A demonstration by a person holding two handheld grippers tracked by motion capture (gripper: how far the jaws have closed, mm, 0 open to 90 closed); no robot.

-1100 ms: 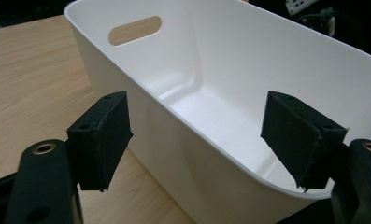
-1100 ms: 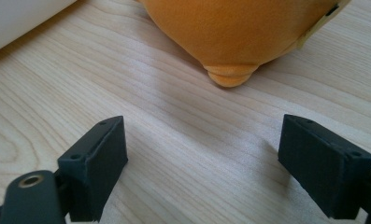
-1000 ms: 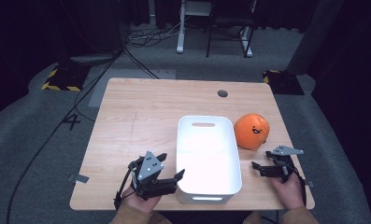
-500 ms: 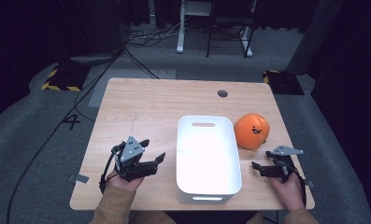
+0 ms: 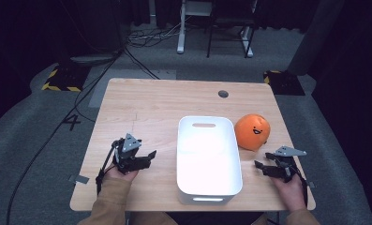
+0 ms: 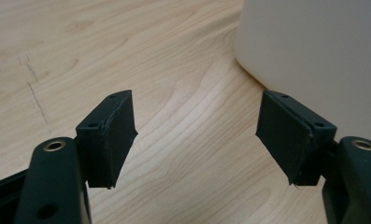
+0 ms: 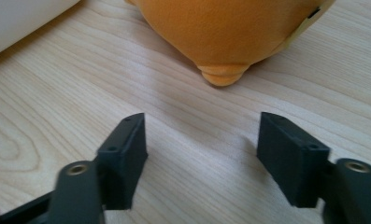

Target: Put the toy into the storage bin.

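- Plainly, we hold both grippers low over the table with nothing in either: the left gripper (image 5: 147, 154) sits left of the white bin (image 5: 209, 187), the right gripper (image 5: 259, 166) just short of the orange plush toy (image 5: 252, 132).
- Both pairs of jaws have just been closing, yet they stand spread — bare wood between the pads in each gripper view.
- The plush rests on the table beside the bin's right wall, near its far end, apparently touching it; in the right gripper view its small foot (image 7: 223, 74) points at us.
- Our worry: the right jaws now look narrower than the toy's round body (image 7: 230, 23), so pushing in could shove it away, or pinch only the foot and let it dangle and slip.
- A soft round toy may also roll towards the table's right edge, which is near.
- On the left, the outer pad (image 6: 293, 133) is near the bin's corner (image 6: 267, 74) — a careless swing could nudge the bin.
- Beneath us is a pale wooden table (image 5: 151, 108) with a round grommet; around it grey carpet, trailing cables, hazard-striped plates, and dark surroundings.
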